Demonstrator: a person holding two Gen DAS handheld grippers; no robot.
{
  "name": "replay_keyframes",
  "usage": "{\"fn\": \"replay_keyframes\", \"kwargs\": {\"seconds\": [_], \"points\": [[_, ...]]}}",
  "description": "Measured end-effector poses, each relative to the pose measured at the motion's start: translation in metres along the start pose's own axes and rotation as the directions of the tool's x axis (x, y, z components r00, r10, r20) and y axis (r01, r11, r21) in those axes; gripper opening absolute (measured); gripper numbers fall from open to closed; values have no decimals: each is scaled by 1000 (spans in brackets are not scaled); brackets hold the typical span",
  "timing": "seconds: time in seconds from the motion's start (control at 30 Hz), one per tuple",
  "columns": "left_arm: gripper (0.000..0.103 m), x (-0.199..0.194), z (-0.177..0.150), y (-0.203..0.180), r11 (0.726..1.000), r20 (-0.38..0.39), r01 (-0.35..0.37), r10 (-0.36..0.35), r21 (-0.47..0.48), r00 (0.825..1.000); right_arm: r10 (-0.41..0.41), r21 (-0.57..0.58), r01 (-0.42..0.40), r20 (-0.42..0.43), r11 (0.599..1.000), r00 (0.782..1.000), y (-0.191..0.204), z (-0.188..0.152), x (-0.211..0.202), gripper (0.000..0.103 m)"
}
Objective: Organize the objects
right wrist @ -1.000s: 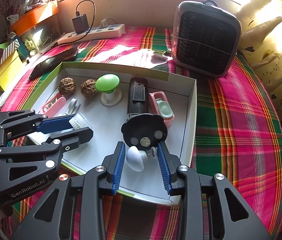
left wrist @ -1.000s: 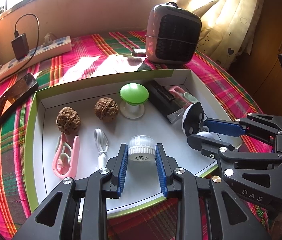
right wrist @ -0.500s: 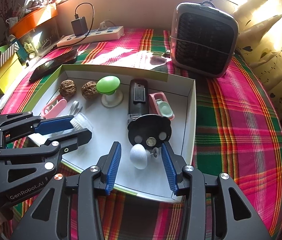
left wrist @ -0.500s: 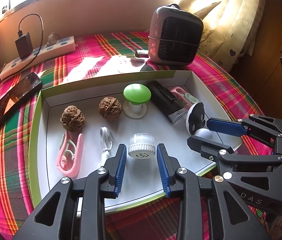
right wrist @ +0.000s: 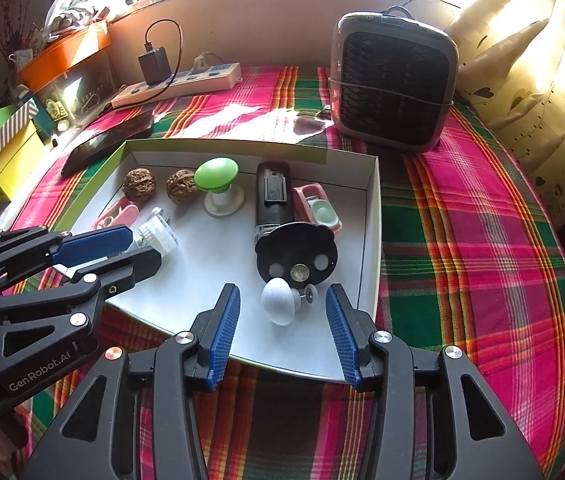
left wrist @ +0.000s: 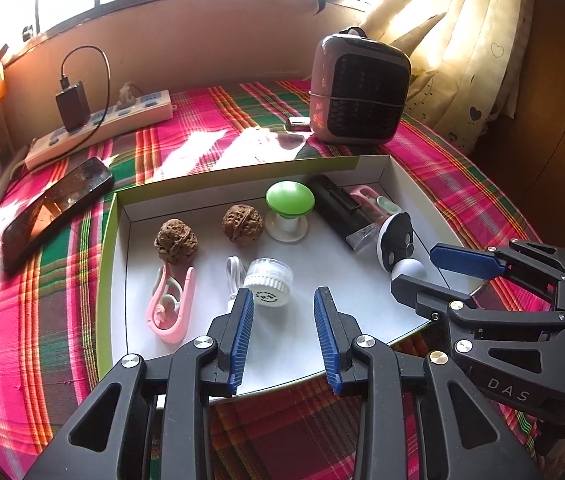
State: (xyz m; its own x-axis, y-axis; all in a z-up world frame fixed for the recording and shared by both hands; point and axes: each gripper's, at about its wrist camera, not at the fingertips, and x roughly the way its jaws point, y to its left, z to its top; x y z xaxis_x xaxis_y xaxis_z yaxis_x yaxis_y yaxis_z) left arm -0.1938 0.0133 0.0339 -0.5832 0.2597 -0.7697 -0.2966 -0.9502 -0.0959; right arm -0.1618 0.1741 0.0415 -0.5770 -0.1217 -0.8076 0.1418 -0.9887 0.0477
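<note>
A shallow white box with a green rim (left wrist: 106,264) (right wrist: 370,216) lies on the plaid cloth. In it lie two walnuts (left wrist: 175,241) (right wrist: 139,184), a green-capped knob (left wrist: 289,200) (right wrist: 217,174), a pink clip (left wrist: 170,304), a white cable (left wrist: 233,272), a white brush head (left wrist: 268,282) (right wrist: 158,234), a black device (left wrist: 338,208) (right wrist: 274,200), a pink case (right wrist: 317,205) and a black disc toy with a white ball (left wrist: 398,244) (right wrist: 296,260). My left gripper (left wrist: 284,300) is open, just behind the brush head. My right gripper (right wrist: 282,300) is open, around the white ball without touching it.
A grey fan heater (left wrist: 358,88) (right wrist: 392,80) stands behind the box. A white power strip with a black charger (left wrist: 98,128) (right wrist: 178,80) and a dark phone (left wrist: 54,208) (right wrist: 110,140) lie at the left. Boxes and clutter (right wrist: 10,136) sit far left. A curtain (left wrist: 462,40) hangs at right.
Both grippers have opened wider and drawn back towards the near edge of the box. The brush head and the disc toy stay lying in the box.
</note>
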Motion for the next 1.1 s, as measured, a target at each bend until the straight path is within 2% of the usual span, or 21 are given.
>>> {"fn": "replay_keyframes", "kwargs": {"seconds": [0.17,0.27,0.5,0.7,0.8,0.9,1.0,1.1], "points": [[30,-7,-3,-1,1000,12,-6,6,-1,1000,-4,10,4,13,1000,1000,0,-2,-5,47],[30,-10,-6,-2,1000,15,-15,15,-4,1000,-3,20,3,23,1000,1000,-1,-3,-10,51],[30,-22,-12,-1,999,38,-26,27,-18,999,-1,36,-1,52,999,999,-1,-6,-20,51],[30,-33,-19,0,998,59,-56,58,-35,997,-9,31,7,77,999,997,6,-12,-27,51],[30,-40,-23,-1,995,80,-98,100,-28,992,-20,30,17,99,999,995,9,-17,-32,51],[30,-44,-29,0,995,81,-85,89,-50,993,-19,33,16,113,999,993,12,-22,-36,51],[30,-47,-36,-2,989,90,-140,143,-42,986,-30,23,28,130,999,991,17,-27,-41,51],[30,-50,-42,-1,990,85,-129,134,-63,987,-32,13,30,141,999,989,21,-32,-44,51]]}}
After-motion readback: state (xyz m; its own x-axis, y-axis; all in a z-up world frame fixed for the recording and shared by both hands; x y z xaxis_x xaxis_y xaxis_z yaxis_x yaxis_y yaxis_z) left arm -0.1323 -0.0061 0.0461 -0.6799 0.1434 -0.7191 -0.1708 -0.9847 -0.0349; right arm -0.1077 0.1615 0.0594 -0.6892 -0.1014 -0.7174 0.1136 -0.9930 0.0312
